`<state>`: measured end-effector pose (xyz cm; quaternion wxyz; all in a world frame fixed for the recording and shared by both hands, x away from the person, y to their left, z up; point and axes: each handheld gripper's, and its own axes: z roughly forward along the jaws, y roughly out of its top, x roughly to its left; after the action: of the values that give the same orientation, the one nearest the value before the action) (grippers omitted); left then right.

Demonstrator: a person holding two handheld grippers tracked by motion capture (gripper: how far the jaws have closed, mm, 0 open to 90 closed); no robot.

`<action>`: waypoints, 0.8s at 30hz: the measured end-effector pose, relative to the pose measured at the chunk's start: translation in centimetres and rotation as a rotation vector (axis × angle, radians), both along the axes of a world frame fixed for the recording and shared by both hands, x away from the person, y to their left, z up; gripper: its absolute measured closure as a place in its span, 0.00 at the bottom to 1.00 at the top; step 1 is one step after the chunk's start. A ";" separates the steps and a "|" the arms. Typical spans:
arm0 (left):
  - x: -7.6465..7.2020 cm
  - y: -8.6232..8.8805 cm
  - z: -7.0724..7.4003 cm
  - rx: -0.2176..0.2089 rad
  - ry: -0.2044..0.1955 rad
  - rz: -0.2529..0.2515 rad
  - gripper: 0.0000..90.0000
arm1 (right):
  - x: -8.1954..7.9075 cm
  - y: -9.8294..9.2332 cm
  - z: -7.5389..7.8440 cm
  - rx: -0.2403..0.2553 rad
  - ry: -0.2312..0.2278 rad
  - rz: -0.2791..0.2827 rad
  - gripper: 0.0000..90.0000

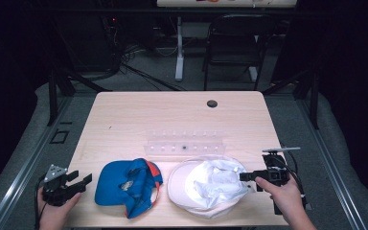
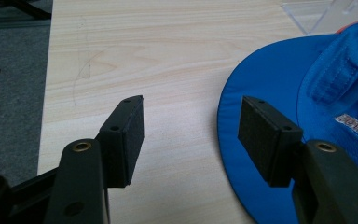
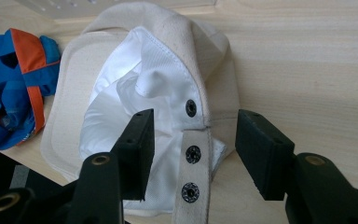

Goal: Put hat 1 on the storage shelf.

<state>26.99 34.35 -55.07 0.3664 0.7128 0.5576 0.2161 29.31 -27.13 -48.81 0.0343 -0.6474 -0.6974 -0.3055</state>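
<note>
A blue cap with orange trim [image 1: 120,184] lies upside down at the table's front left. My left gripper [image 1: 81,178] stands open just left of it. In the left gripper view the cap's blue brim [image 2: 307,93] reaches under the right jaw, and the open left gripper [image 2: 191,126] has bare wood between its pads. A cream cap with white lining [image 1: 206,184] lies upside down at the front right. My right gripper [image 1: 243,176] is open at its right edge. The right gripper view shows its snap strap [image 3: 193,186] lying between the right gripper's [image 3: 193,135] pads, untouched.
A clear plastic rack [image 1: 184,143] stands behind the two caps. The wooden table [image 1: 172,115] has a cable hole [image 1: 212,103] near its far edge. A black chair [image 1: 235,38] and cables are on the floor beyond. The blue cap [image 3: 9,93] shows left of the cream cap [image 3: 121,93].
</note>
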 end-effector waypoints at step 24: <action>0.2 -0.1 -0.3 0.026 0.030 -0.021 0.46 | 0.7 0.2 -2.3 0.108 0.117 0.000 0.68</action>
<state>27.18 34.20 -55.35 0.3511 0.7265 0.5527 0.2086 29.98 -26.88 -51.14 0.1099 -0.6611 -0.6768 -0.3045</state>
